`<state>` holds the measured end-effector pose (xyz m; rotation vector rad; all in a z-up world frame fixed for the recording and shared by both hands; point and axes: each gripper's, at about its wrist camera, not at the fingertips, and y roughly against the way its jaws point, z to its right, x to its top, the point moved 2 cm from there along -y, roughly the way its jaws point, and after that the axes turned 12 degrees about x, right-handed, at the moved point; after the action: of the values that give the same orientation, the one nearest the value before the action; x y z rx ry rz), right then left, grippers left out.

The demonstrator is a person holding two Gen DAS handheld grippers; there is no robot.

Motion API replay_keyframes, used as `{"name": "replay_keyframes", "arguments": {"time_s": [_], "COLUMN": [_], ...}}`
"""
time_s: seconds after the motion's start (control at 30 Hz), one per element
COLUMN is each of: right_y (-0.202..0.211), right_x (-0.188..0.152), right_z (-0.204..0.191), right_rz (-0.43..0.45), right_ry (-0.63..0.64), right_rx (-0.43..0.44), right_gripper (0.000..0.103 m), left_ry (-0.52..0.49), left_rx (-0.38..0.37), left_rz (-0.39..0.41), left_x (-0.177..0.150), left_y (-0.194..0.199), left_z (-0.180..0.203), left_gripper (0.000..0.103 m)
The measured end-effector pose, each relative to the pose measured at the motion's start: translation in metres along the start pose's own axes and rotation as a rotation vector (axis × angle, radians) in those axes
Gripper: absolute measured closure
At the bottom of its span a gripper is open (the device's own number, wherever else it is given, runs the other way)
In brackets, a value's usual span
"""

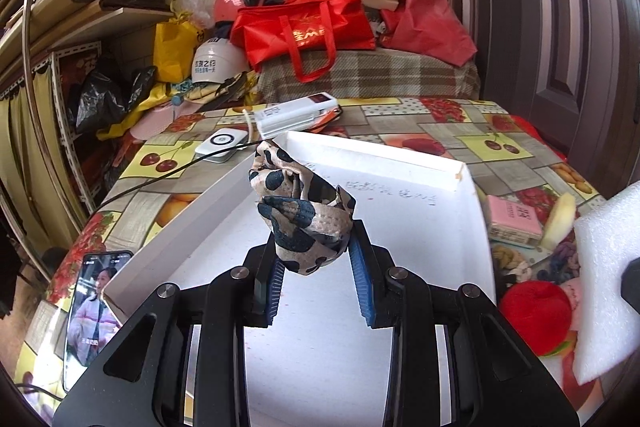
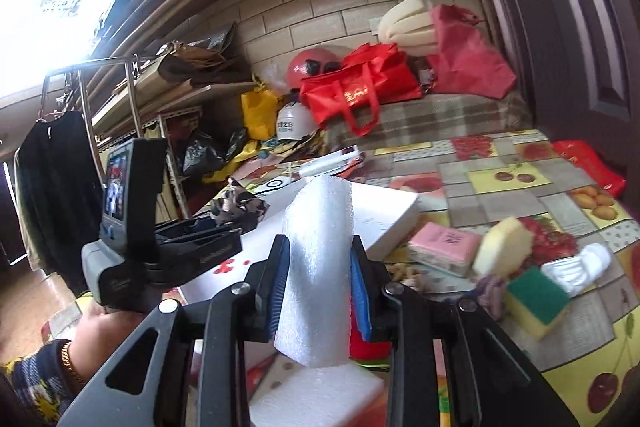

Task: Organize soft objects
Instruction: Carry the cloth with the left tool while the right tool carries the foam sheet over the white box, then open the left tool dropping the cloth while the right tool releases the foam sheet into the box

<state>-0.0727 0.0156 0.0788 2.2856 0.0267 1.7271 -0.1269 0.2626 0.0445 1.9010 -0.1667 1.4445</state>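
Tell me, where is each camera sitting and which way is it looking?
Left wrist: sits on the left gripper, looking along its fingers at a spotted cloth held over the white box.
Right wrist: sits on the right gripper, which clamps white foam; the left hand and its gripper show.
Shared: box, cloth, foam, red bag.

Left claw (image 1: 316, 267) and right claw (image 2: 320, 267) both clamped, angled downward.

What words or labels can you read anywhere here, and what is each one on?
"ME": gold letters, partly cut off, on the red tote bag.
White helmet: Chinese print, too blurred to read.
Pink pack: print too small to read.
White box floor: faint handwriting, unreadable.
White power bank: label unreadable.
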Motion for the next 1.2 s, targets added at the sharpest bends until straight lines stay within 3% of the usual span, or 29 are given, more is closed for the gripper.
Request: {"name": "replay_keyframes", "arguments": {"time_s": [0.3, 0.47, 0.73, 0.77, 0.83, 0.87, 0.9, 1.03, 1.2], "right_y": [-0.028, -0.051, -0.105, -0.111, -0.117, -0.117, -0.116, -0.1, -0.072], "right_x": [0.005, 0.015, 0.016, 0.014, 0.011, 0.01, 0.01, 0.016, 0.032], "right_z": [-0.013, -0.008, 0.001, 0.001, -0.001, -0.002, -0.002, 0.001, 0.01], "right_rz": [-0.044, -0.072, -0.191, -0.202, -0.222, -0.227, -0.222, -0.152, -0.05], "right_ry": [-0.048, -0.091, -0.139, -0.136, -0.126, -0.119, -0.115, -0.122, -0.131], "right_rx": [0.07, 0.067, 0.048, 0.047, 0.041, 0.037, 0.033, 0.023, 0.013], "right_gripper": [0.075, 0.075, 0.074, 0.071, 0.032, 0.007, 0.0, 0.0, 0.0], "left_ry": [0.017, 0.025, 0.084, 0.095, 0.124, 0.134, 0.138, 0.121, 0.082], "left_rx": [0.035, 0.053, 0.074, 0.077, 0.084, 0.088, 0.092, 0.094, 0.067], "left_rz": [-0.052, -0.081, -0.126, -0.121, -0.088, -0.061, -0.037, 0.07, 0.119], "left_x": [-0.005, -0.008, -0.011, -0.011, -0.01, -0.008, -0.007, -0.002, 0.0], "left_y": [-0.021, -0.033, -0.043, -0.041, -0.036, -0.032, -0.028, -0.011, 0.0], "left_z": [-0.017, -0.022, -0.035, -0.037, -0.041, -0.043, -0.044, -0.041, -0.033], "left_gripper": [0.073, 0.073, 0.071, 0.066, 0.036, 0.01, 0.0, 0.0, 0.0]}}
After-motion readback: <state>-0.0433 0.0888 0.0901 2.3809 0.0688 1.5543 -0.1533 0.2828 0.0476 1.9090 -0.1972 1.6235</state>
